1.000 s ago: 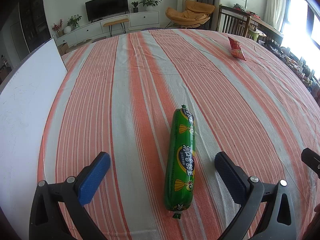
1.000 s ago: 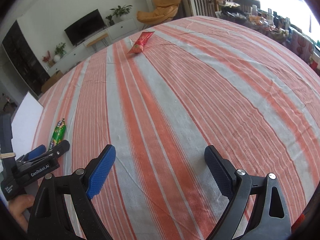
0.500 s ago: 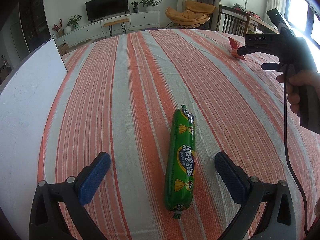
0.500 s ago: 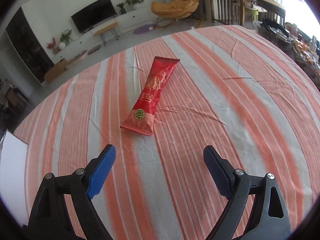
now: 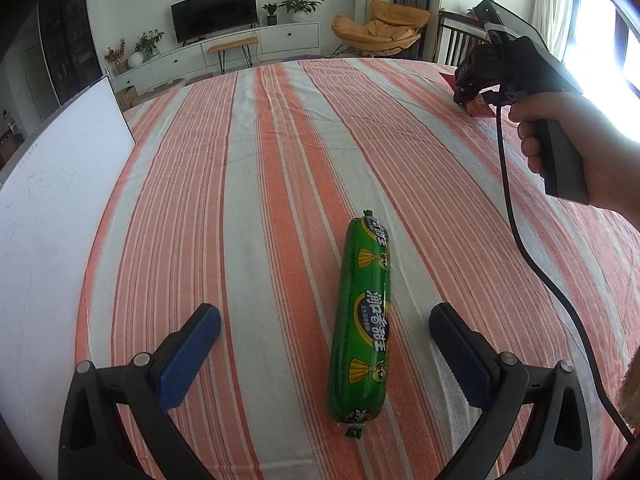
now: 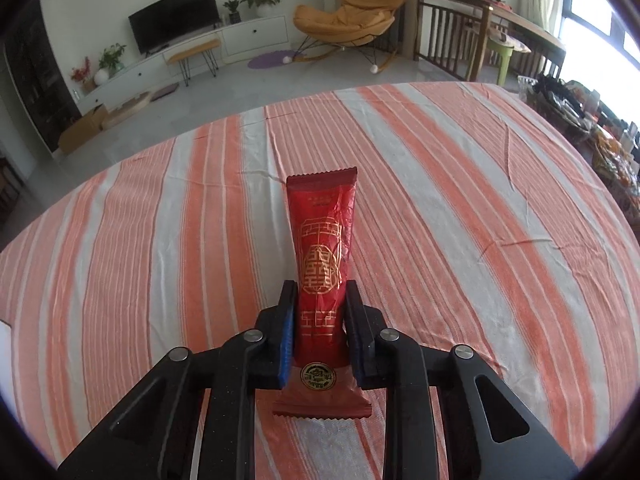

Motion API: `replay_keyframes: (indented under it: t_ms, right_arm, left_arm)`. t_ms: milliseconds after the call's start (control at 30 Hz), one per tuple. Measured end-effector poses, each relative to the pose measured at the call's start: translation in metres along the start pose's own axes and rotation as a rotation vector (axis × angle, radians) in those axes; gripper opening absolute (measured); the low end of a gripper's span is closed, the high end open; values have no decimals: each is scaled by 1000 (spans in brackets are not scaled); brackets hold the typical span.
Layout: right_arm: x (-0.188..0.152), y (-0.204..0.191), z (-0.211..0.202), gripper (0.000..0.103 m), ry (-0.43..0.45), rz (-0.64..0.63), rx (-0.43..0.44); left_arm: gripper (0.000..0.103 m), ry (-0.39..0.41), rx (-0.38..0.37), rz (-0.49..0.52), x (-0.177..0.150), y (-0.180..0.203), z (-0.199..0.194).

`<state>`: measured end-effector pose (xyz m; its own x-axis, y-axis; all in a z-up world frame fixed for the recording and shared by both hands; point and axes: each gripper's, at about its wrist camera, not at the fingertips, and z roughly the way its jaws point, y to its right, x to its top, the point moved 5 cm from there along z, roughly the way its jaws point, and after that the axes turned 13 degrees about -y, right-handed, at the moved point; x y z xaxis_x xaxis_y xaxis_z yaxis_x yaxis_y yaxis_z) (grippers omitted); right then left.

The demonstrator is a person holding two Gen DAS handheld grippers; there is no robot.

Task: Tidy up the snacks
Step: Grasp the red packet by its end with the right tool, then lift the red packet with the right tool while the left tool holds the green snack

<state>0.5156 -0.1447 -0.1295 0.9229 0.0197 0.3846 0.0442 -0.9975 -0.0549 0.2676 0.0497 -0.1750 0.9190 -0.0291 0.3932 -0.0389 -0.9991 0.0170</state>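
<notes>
A living room is showing behind the work area: a white wall, a dark television (image 6: pixel 176 14) standing on a long white cabinet (image 5: pixel 224 50), potted plants beside it, an orange rocking chair (image 6: pixel 346 10), and bright windows at the right side. In front of this, a wide desk (image 6: pixel 460 208) is filling most of both views; an orange and white striped cloth is covering it. A white board (image 5: pixel 48 216) is lying along the left edge of the desk in the left wrist view.

The right gripper (image 6: pixel 320 296) is pointing down at the cloth, and a hand (image 5: pixel 576 148) is holding its handle. Its jaws have just been closing, and now they are pressing on both sides of a red snack packet (image 6: pixel 322 248). The packet is lying lengthwise between them, in line with the gripper: its near end with a round gold seal is sitting under the jaws, and its far end is reaching away over the cloth.

The left gripper (image 5: pixel 326 330) is hanging over the near part of the desk with its jaws standing wide apart and holding nothing. A green sausage snack (image 5: pixel 362 324) is lying on the cloth between them, nearer to the right jaw, and is touching neither pad.
</notes>
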Motion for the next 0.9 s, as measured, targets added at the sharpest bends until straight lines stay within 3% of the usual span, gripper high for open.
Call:
replay_keyframes:
  t_ms: [200,533,733,900]
  right_arm:
    - [-20,14,-12,20,-16,-7,38]
    - [-137,24,-74,20,-93,-53,176]
    - [-223,24,-99,20,-207,-156,150]
    - [-261,27,-108,19,-270,-202,102]
  left_arm:
    - [103,0,0,0,0,0,0]
    - [103,0,1,-1,0,0,0]
    - [103,-3,-5,4,-1,1,0]
    - [101,-91,-39,69,-11,3,-5]
